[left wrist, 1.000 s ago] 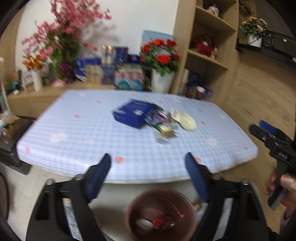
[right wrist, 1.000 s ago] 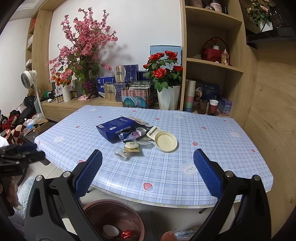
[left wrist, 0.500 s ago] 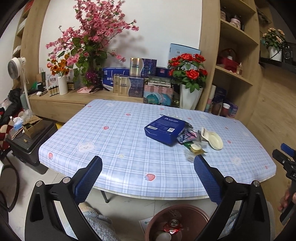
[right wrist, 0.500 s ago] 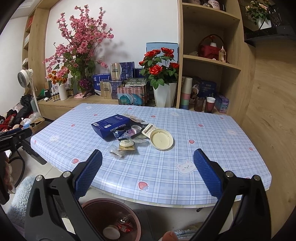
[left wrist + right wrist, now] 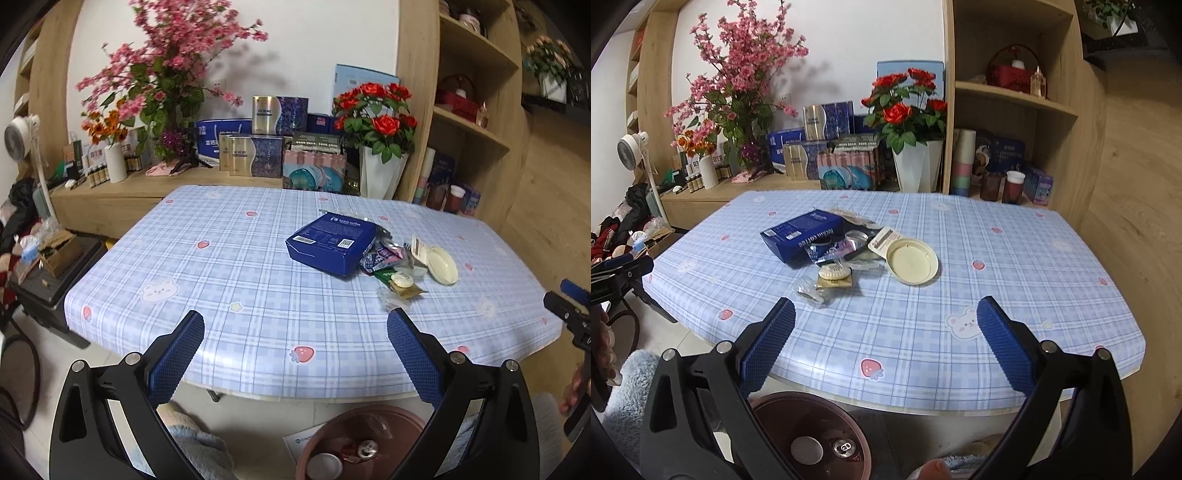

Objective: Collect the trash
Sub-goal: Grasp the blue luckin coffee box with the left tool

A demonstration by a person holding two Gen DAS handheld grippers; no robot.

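- Table [image 5: 229, 258] fills the middle of both views, under a blue checked cloth with strawberry and bear prints.
- Shelving [image 5: 1008, 103] and a sideboard stand behind it, packed with pink blossoms [image 5: 173, 59], red roses [image 5: 905, 107] in a white vase, and gift boxes.
- Bin [image 5: 812, 424], brown and round, sits on the floor at the table's near edge; inside lie a can [image 5: 844, 448] and a white lid.
- Left gripper [image 5: 295, 345] hovers over the near table edge, jaws spread wide, nothing between them.
- Right gripper [image 5: 885, 343] hangs over the same edge just beside it, jaws equally wide apart and empty.
- Trash sits in one cluster mid-table, well ahead of both grippers.
- Blue box [image 5: 330, 243] is the biggest piece, at the left of the cluster.
- Cream lid [image 5: 913, 265] lies at the right, touching a white label card.
- Wrappers [image 5: 382, 256] spill between box and lid.
- A small round white piece [image 5: 834, 272] rests on a gold packet at the front.
- Clear crumpled plastic [image 5: 809, 291] lies nearest the grippers.
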